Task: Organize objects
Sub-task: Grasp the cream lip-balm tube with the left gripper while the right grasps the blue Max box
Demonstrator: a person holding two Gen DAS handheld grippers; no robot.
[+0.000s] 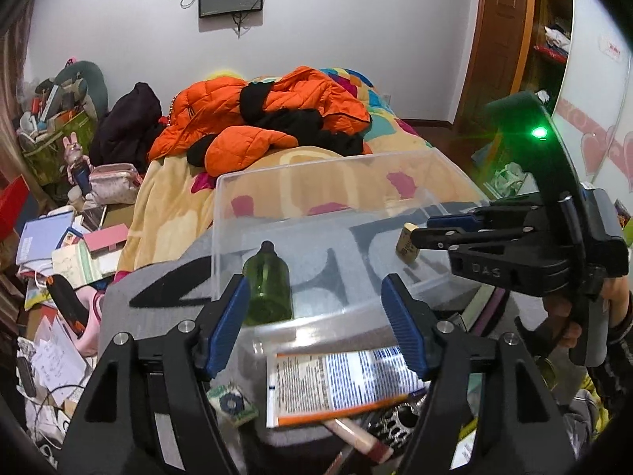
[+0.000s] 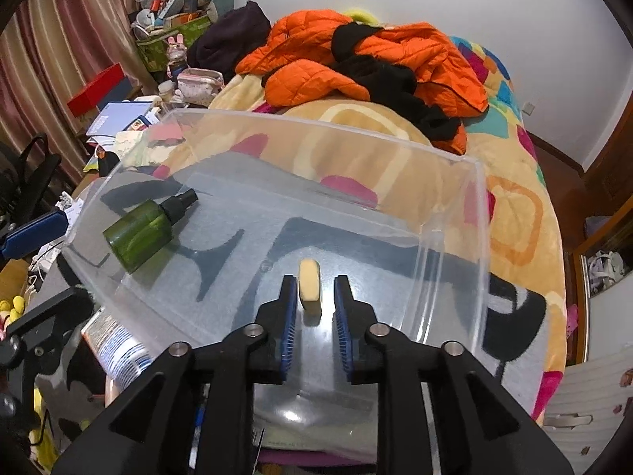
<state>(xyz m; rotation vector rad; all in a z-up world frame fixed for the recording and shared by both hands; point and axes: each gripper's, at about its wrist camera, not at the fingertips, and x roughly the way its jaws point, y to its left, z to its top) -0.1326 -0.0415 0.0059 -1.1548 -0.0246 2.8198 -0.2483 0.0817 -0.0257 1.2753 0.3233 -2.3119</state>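
While the left gripper [image 1: 312, 316] hovers with wide, empty jaws near the bottle [image 2: 148, 227] lying in the bin [image 2: 480, 245], the right gripper [image 2: 314, 316] stands narrowly parted around a block [image 2: 309, 285].

We see a brightly and evenly lit room with soft, faint shadows. Glare sits on the near wall of the clear plastic bin [image 1: 316, 328], and a green indicator light [image 1: 539, 133] flares at right. Fisheye bending curves the edges, and dark vignetting fills the corners.
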